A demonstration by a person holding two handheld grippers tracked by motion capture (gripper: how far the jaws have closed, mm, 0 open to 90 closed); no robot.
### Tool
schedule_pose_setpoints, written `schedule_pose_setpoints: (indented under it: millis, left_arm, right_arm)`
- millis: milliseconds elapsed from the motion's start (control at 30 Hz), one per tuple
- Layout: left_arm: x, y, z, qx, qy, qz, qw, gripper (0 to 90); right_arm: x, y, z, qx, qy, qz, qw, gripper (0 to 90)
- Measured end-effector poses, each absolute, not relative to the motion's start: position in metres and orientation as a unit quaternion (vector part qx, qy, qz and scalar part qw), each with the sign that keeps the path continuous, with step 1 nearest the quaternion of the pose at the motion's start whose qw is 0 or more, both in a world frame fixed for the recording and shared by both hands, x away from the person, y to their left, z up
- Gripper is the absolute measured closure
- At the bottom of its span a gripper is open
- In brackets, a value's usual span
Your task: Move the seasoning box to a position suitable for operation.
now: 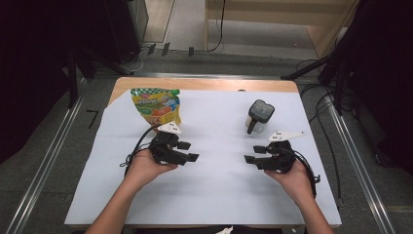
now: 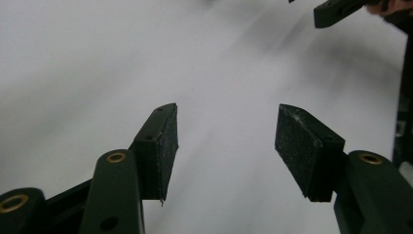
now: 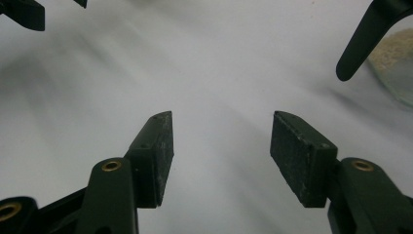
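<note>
- Snack pouch point(image 1: 156, 106) and lidded jar point(image 1: 258, 117) are standing upright toward the far side of the counter point(image 1: 214, 195), well apart from each other, on the white sheet point(image 1: 219, 146) covering it.
- I am holding the left gripper point(image 1: 188, 151) just in front of the pouch, its fingers point(image 2: 160, 146) spread and gripping nothing, with bare sheet between them in the left gripper view.
- I am holding the right gripper point(image 1: 253, 154) just in front of the jar, its fingers point(image 3: 299, 156) likewise released and empty.
- Both grippers are pointing inward at each other across the middle of the sheet, neither touching anything.
- In the right gripper view, the jar's black handle point(image 3: 363, 41) and part of its glass body point(image 3: 394, 68) are showing at the upper right, so the jar is lying off to the side of the fingers, not between them.
- I am judging this as the approach step: nothing is picked up yet.
- Next move, as I am reading it, is calling for turning each gripper toward the far side so that its own item sits between the fingers, then closing gently; the pouch looks soft and may buckle.
</note>
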State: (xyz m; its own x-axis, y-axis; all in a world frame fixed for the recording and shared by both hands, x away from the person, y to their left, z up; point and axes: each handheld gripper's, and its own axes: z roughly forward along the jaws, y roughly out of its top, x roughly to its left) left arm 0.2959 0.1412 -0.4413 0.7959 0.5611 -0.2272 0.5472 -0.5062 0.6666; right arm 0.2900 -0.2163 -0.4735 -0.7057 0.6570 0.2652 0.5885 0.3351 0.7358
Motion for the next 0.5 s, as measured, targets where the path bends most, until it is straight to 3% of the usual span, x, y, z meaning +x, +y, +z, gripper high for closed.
schedule_pose_setpoints:
  millis: [400,500]
  left_arm:
    - [0.2971,0.1418,-0.4432,0.867,0.317,0.011,0.384,41.0]
    - [0.2976,0.1424,-0.4412,0.862,0.32,-0.01,0.393,41.3]
  right_arm:
    - [0.2881,-0.2188,-0.4713,0.357,0.831,0.42,0.073,41.5]
    - [0.2902,-0.2215,-0.4725,0.359,0.831,0.419,0.071,41.5]
